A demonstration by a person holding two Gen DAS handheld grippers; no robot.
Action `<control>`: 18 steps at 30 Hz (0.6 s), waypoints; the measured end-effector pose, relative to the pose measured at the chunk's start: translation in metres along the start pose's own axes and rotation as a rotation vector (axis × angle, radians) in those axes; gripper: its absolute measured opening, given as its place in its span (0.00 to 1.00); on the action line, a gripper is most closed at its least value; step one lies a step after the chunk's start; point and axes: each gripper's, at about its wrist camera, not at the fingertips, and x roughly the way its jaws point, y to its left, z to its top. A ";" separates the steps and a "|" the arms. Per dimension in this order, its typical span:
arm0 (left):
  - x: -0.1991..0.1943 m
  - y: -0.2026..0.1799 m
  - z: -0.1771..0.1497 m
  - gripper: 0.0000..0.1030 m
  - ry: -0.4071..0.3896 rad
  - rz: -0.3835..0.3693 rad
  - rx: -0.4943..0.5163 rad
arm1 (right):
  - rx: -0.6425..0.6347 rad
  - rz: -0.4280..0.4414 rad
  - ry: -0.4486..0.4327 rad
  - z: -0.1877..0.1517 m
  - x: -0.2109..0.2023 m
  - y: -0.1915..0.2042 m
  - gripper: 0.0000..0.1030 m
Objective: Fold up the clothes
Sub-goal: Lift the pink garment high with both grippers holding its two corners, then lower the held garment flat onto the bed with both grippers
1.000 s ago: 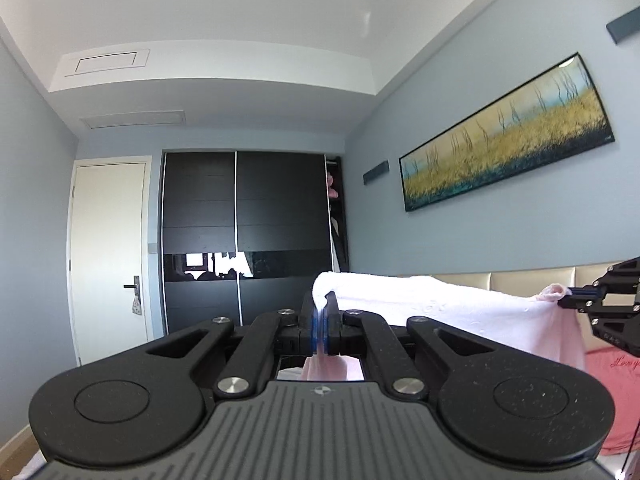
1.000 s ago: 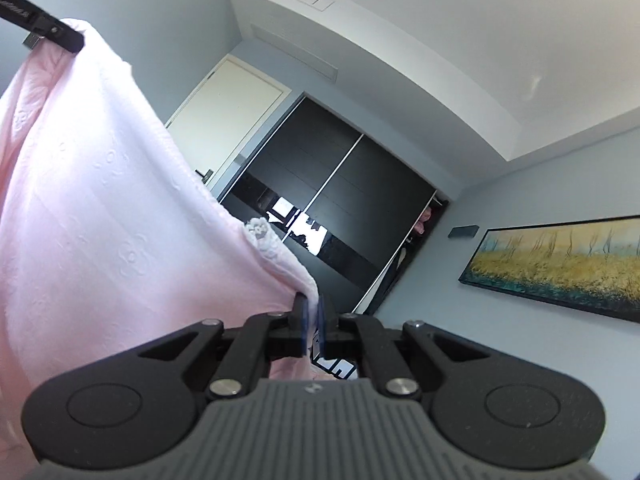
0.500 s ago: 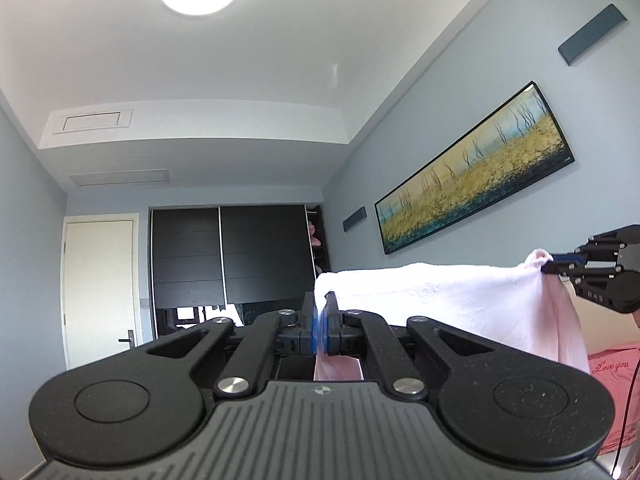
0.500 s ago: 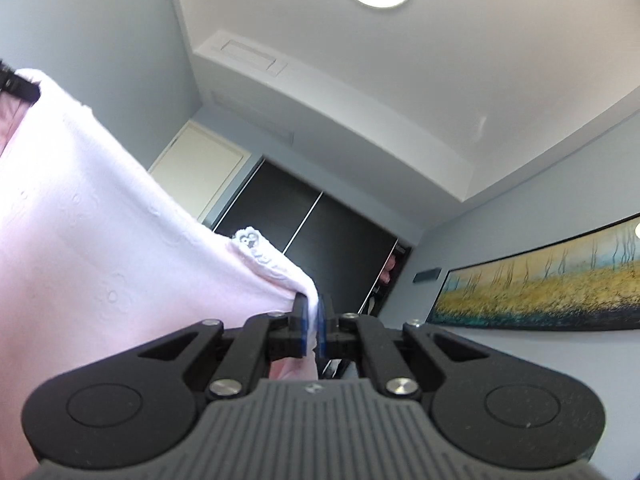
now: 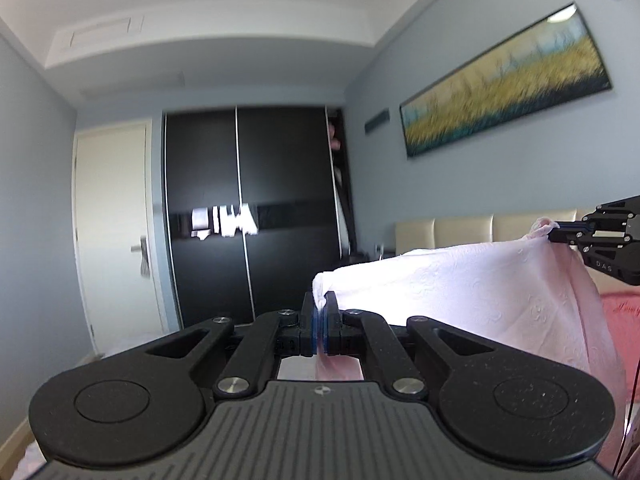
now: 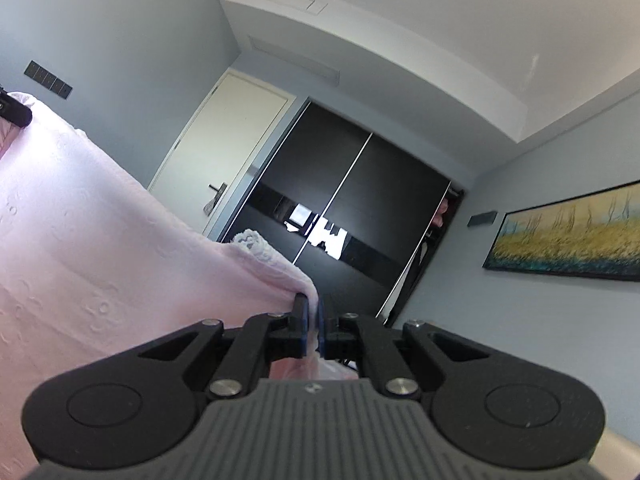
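Both claws are gripping the pink cloth (image 5: 460, 280) at its top corners, left claw (image 5: 320, 320) and right claw (image 6: 312, 320) clamped tight, holding it stretched in the air above the bed (image 5: 624, 312), so next it probably needs lowering flat.

Garment (image 5: 460, 280) spans lower right, between left gripper (image 5: 320, 316) and right gripper (image 5: 560, 234). Wardrobe (image 5: 256, 208) centre, door (image 5: 114, 220) left of it. Painting (image 5: 504, 84) upper right.

An embossed pink cloth (image 5: 460, 280) is seen; the wardrobe (image 5: 256, 208) is finished glossy black, the grippers (image 5: 320, 316) matt plastic.
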 end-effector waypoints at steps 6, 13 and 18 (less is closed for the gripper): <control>0.085 0.019 -0.046 0.01 0.141 0.020 -0.016 | 0.024 0.052 0.129 -0.041 0.086 0.021 0.05; 0.183 0.043 -0.098 0.01 0.273 0.030 0.009 | 0.039 0.095 0.267 -0.091 0.188 0.048 0.05; 0.243 0.062 -0.135 0.01 0.349 0.056 0.018 | 0.033 0.119 0.350 -0.133 0.263 0.073 0.05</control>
